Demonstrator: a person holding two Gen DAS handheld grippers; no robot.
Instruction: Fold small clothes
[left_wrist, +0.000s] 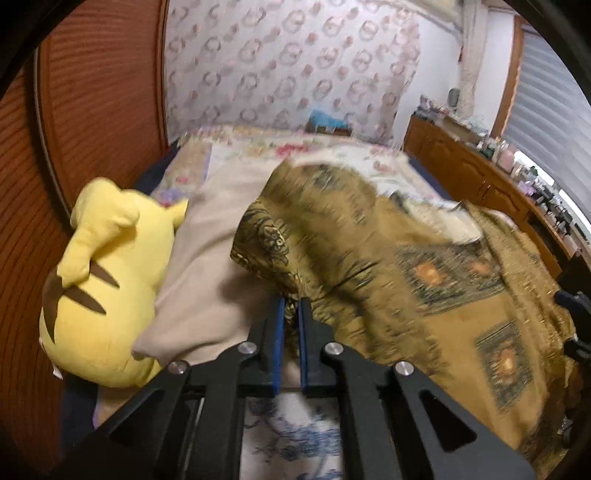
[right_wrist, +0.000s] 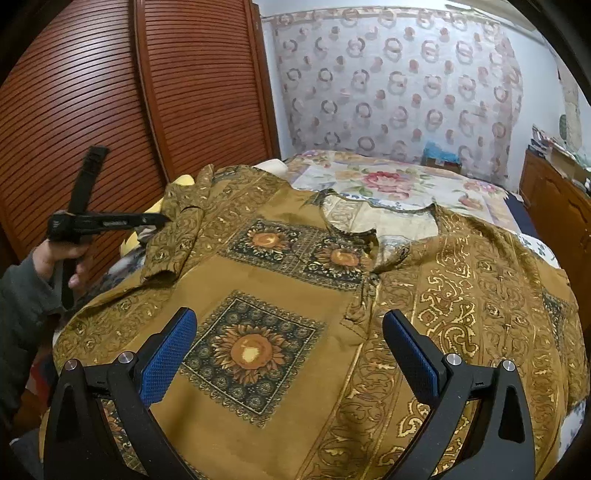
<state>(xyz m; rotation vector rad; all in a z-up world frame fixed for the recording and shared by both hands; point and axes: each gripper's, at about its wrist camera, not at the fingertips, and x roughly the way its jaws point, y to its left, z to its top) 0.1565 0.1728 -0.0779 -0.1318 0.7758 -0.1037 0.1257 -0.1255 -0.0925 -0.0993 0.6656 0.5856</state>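
1 gold shirt (right_wrist: 280, 295), 1 yellow plush (left_wrist: 99, 288), 2 grippers: left gripper (left_wrist: 291, 306), right gripper (right_wrist: 290, 328).

Bedroom w/ slatted wood doors (right_wrist: 110, 92), patterned curtain (right_wrist: 399, 85).

The shirt (right_wrist: 295, 302) is mustard-brown with gold scrollwork borders and dark square panels holding orange sunflowers. It lies spread front-up, neckline at the far side, its open collar showing pale lining. One short sleeve (left_wrist: 280, 240) is lifted off the surface, its edge pinched and the cloth hanging in folds
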